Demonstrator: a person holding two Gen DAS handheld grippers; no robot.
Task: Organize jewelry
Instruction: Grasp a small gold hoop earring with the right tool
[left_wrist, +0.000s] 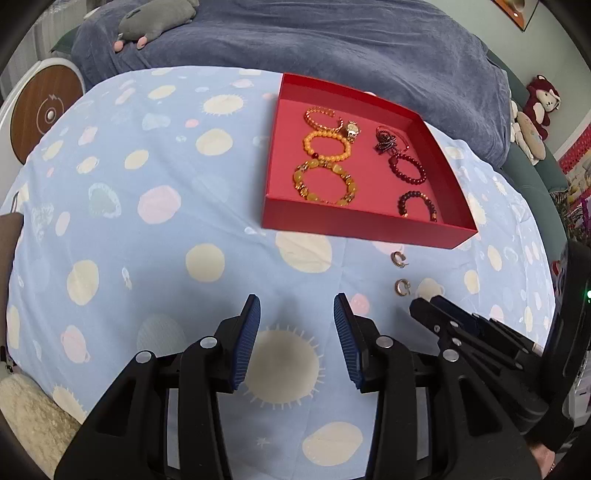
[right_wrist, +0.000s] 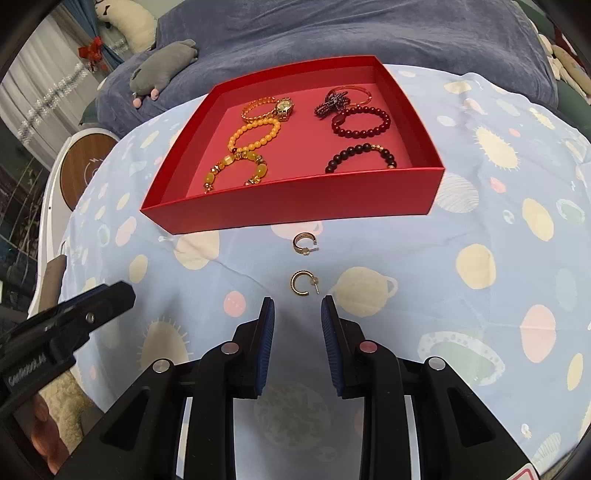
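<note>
My right tool (right_wrist: 297, 304) jaws apart, empty, just short of near earring (right_wrist: 303, 283), its gap facing right; left tool (left_wrist: 297, 306) apart, empty

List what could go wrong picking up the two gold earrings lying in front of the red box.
1. The near earring is small and flat on wrinkled cloth; the right tool, open just short of it, might pinch fabric or flick it away.
2. The far earring lies close to the red box wall, so a finger could shove the box.
3. The left tool sits close beside the right; they might collide.
</note>
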